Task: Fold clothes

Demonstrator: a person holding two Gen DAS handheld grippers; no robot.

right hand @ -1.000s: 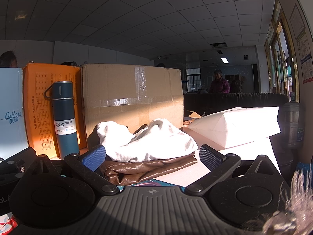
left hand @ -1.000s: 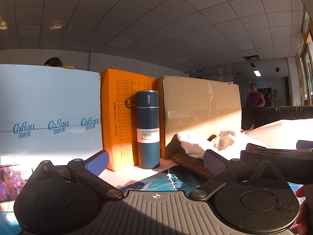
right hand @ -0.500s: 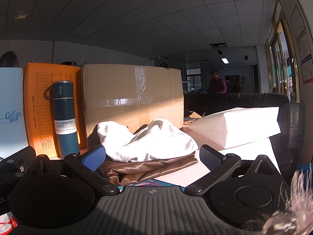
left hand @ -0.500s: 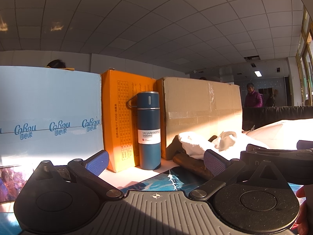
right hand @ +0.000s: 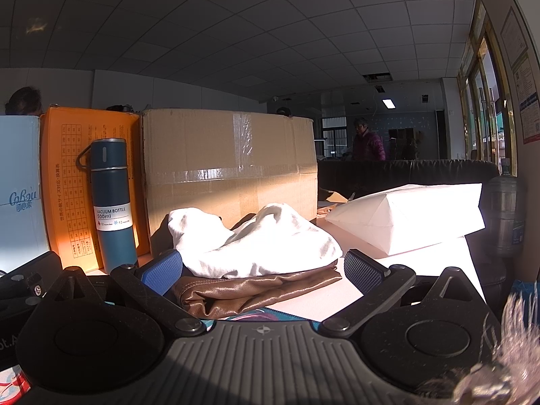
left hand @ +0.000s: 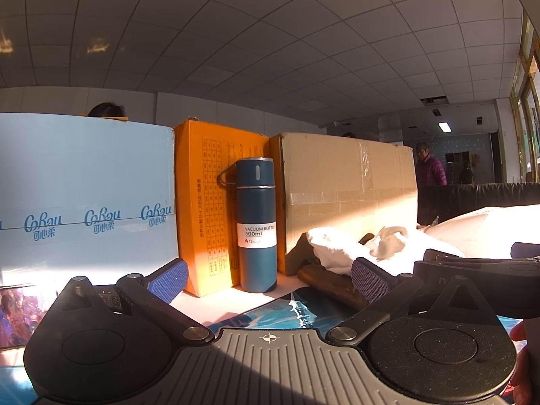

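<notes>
- So far nothing is folded: your worktop point(right hand: 341, 298) carries a row of boxes, the brown carton point(right hand: 229, 172) the largest, with the clothes heaped at its foot.
- White garment point(right hand: 270, 243) lies crumpled on top of a brown garment point(right hand: 256, 292); both still need spreading and folding.
- Vacuum bottle point(right hand: 113, 202) stands upright beside the heap; you should mind it.
- Right gripper point(right hand: 263, 268) has its jaws wide and empty, just short of the pile.
- Left gripper point(left hand: 268, 278) likewise spread, holding nothing.

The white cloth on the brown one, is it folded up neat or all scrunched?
Scrunched. The white cloth lies in lumpy humps on the brown garment, with no flat, even edges.
</notes>
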